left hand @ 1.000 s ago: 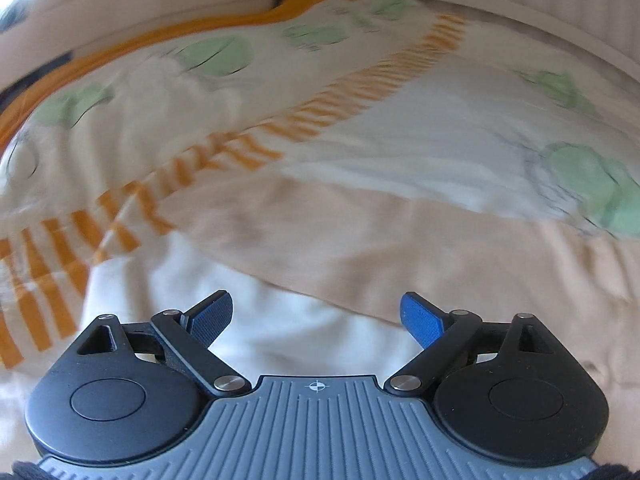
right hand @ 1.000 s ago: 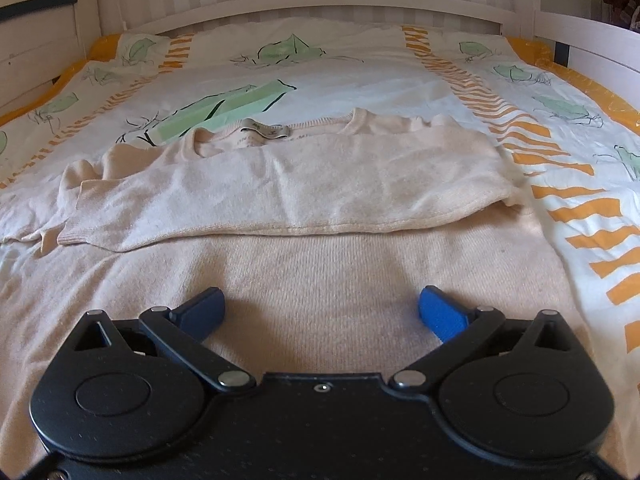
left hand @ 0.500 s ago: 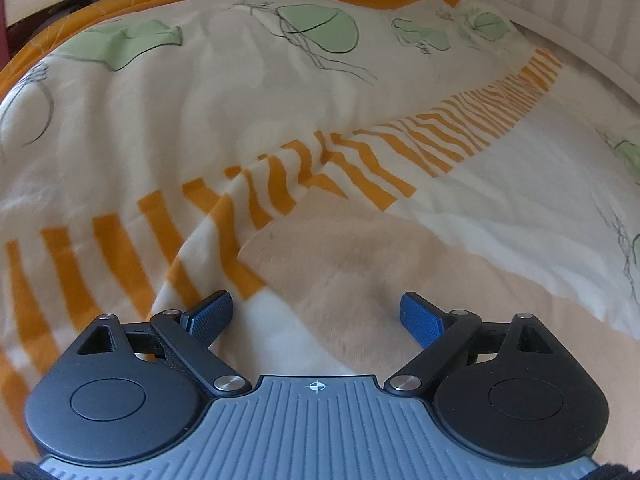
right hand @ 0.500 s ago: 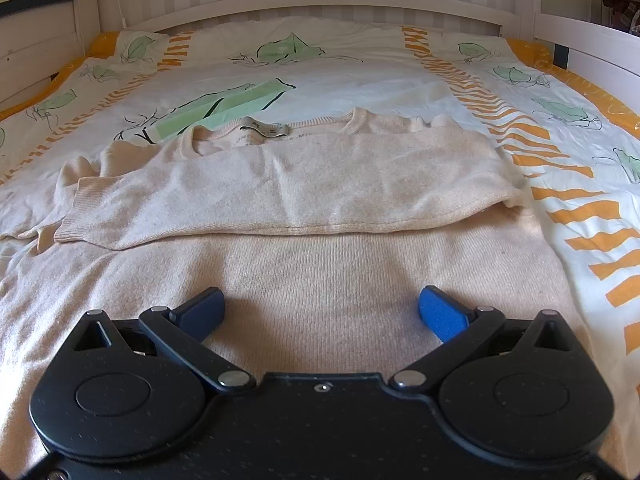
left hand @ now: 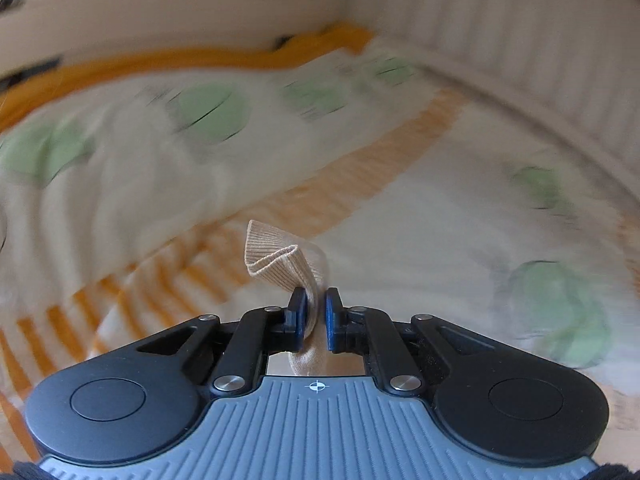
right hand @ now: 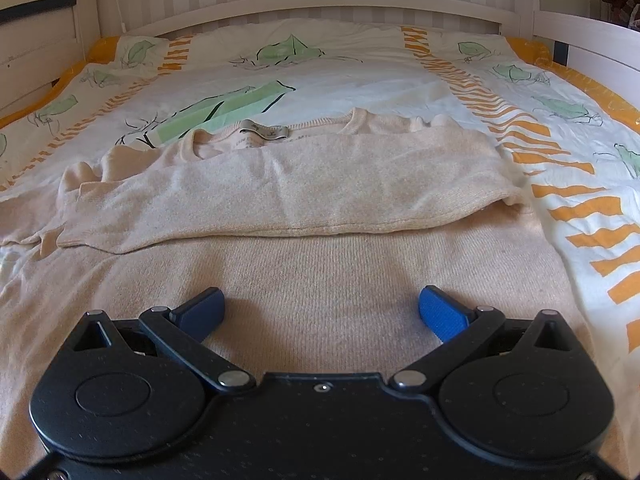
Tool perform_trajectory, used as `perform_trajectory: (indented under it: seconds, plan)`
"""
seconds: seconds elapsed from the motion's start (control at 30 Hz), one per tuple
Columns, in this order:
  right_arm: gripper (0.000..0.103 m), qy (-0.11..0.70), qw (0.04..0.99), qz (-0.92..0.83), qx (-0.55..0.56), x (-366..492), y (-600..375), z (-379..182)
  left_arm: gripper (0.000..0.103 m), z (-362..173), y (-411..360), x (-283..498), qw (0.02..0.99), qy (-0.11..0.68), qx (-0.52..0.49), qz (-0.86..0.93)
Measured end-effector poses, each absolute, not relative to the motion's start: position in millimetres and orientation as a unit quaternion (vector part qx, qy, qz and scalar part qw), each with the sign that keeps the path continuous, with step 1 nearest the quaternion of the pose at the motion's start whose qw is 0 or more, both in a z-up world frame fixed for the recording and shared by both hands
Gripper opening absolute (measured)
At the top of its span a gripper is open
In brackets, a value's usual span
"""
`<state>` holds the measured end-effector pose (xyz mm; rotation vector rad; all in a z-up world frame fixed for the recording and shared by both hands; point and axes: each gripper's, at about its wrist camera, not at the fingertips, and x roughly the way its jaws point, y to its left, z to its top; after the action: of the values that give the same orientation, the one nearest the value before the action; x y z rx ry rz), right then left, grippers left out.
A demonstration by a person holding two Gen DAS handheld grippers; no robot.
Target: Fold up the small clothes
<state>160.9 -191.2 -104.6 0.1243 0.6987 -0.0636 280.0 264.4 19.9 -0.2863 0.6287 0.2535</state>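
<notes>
The beige sweater (right hand: 304, 280) lies flat on the bed, across the duvet (right hand: 360, 80), and its body fills the near part of my right wrist view. One sleeve (right hand: 280, 192) is folded across the chest, from the right side to the left. Behind this sleeve I see the neckline with a small grey label (right hand: 264, 133). At the left side some loose fabric of the sweater is bunched on the duvet.

In my left wrist view a ribbed cuff (left hand: 280, 258) of the same beige knit stands up between the fingers. My left hand-held gripper (left hand: 316, 316) is closed on it: the two blue pads nearly meet, with only the knit between them, and the cuff curls over above the tips. The rest of this view is much blurred, so I cannot tell how high the cuff is over the bed.

My right hand-held gripper (right hand: 320, 308) has its jaws wide apart and holds nothing. It is low over the lower part of the sweater; whether the tips touch the knit I cannot tell.

The duvet is white with green leaves and orange striped bands. A white headboard (right hand: 320, 4) with vertical slats is at the far end of the bed.
</notes>
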Motion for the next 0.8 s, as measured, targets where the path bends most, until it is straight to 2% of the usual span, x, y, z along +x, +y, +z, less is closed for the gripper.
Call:
perform_trajectory:
  seconds: [0.17, 0.33, 0.57, 0.73, 0.8]
  plan:
    - [0.103, 0.339, 0.938, -0.029, 0.068, 160.1, -191.8, -104.4, 0.010, 66.7, 181.2, 274.5, 0.952, 0.276, -0.123, 0.038]
    - [0.103, 0.337, 0.938, -0.027, 0.075, 159.3, -193.0, -104.4, 0.010, 83.2, 79.8, 269.2, 0.958, 0.267, -0.096, -0.051]
    - [0.103, 0.332, 0.939, -0.023, 0.089, 158.4, -197.1, -104.2, 0.010, 40.3, -46.3, 272.6, 0.938, 0.314, -0.065, -0.133]
    - [0.103, 0.330, 0.939, -0.020, 0.095, 158.3, -198.8, -104.2, 0.013, -5.9, -102.6, 282.0, 0.911, 0.380, -0.028, -0.160]
    - [0.103, 0.330, 0.939, -0.019, 0.098, 158.3, -199.4, -104.2, 0.027, -16.2, -116.6, 279.0, 0.903, 0.391, 0.003, -0.176]
